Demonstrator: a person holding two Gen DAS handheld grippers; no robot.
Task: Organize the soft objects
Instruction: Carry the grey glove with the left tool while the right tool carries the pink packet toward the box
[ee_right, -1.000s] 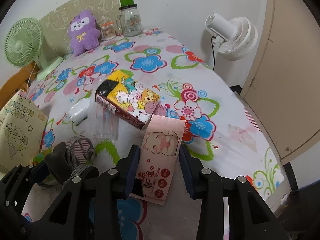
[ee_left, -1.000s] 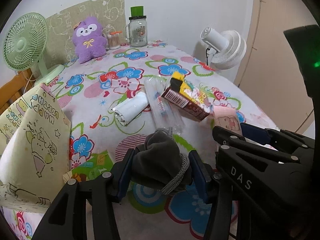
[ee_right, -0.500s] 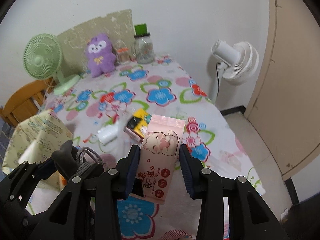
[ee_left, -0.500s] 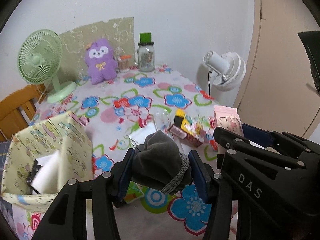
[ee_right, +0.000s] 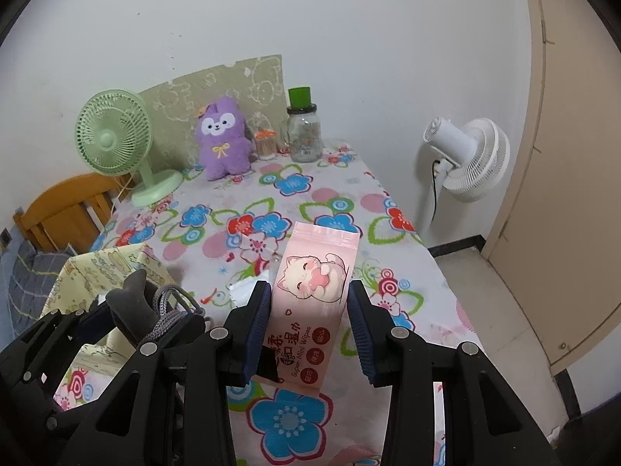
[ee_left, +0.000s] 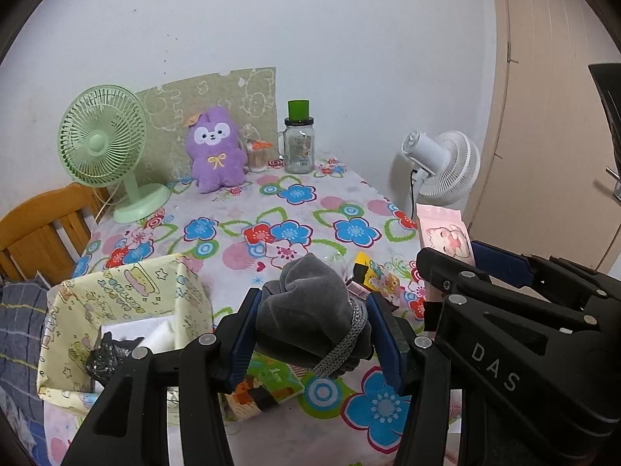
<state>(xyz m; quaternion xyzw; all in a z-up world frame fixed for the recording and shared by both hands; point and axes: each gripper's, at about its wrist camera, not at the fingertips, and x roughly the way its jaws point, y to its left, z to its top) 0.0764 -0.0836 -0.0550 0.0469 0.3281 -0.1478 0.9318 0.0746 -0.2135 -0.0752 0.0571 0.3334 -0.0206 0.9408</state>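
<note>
My left gripper [ee_left: 314, 330] is shut on a grey velvet drawstring pouch [ee_left: 310, 310] and holds it above the table's near edge. My right gripper [ee_right: 310, 326] is shut on a pink pack of wet wipes [ee_right: 310, 295] with a cat picture, also lifted; the pack shows in the left wrist view [ee_left: 446, 233]. A pale yellow cartoon-print fabric bin [ee_left: 128, 303] stands at the near left with white and black items inside. A purple plush toy [ee_left: 215, 151] sits at the far end of the table.
A flowered tablecloth [ee_left: 295, 213] covers the table. A green desk fan [ee_left: 104, 143], a jar with green lid [ee_left: 299, 143] and a swab pot [ee_left: 258, 155] stand at the back. A yellow box [ee_left: 372, 272] lies mid-table. A white fan [ee_left: 442, 167] stands beyond the right edge.
Both grippers have risen and pulled back from the table with the pouch and the wipes pack held. The fabric bin's opening has come into view.
</note>
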